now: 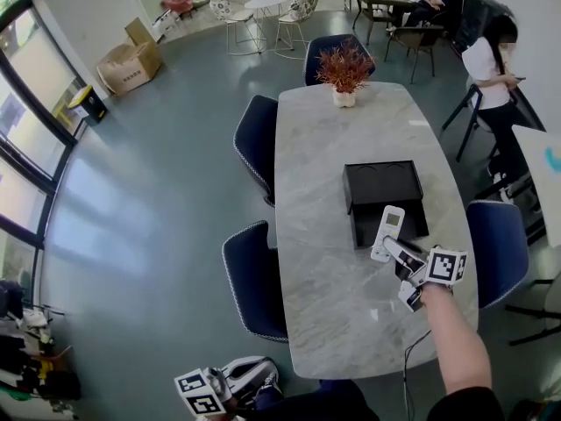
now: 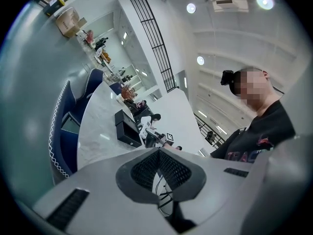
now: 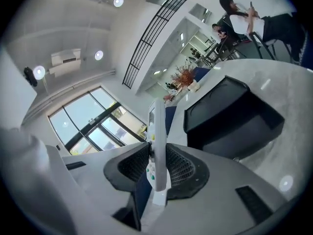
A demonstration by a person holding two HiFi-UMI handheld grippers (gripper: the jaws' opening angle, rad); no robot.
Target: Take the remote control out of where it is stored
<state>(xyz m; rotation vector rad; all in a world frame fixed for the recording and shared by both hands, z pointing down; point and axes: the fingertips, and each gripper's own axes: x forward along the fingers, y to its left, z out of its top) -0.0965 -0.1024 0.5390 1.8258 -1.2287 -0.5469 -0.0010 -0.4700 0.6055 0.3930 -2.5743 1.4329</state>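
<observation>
at the lower left of the head view, off the table edge and close to the person's body, the left claw (image 2: 159, 153) has its jaws together at the tips with nothing between them, well apart from the work. across the pale marble table (image 1: 320, 261), the black box (image 1: 348, 191) sits open near the middle, with a potted plant (image 1: 344, 68) at the far end. the white remote (image 1: 387, 232) is just in front of the box's near wall, overlapping it in the head view, and looks to be clear of the box rather than resting inside it. the right claw (image 1: 401, 254) is clenched on the remote's lower, button end, and the remote sits edge-on between the pads. its long axis runs away from the claw toward the box, screen end farthest out. the right hand is the only one near it, so any further pull away from the box seems to fall to that hand. no brand or lettering on the remote or box can be read; the cubes on the claws carry only black-and-white square markers.
</observation>
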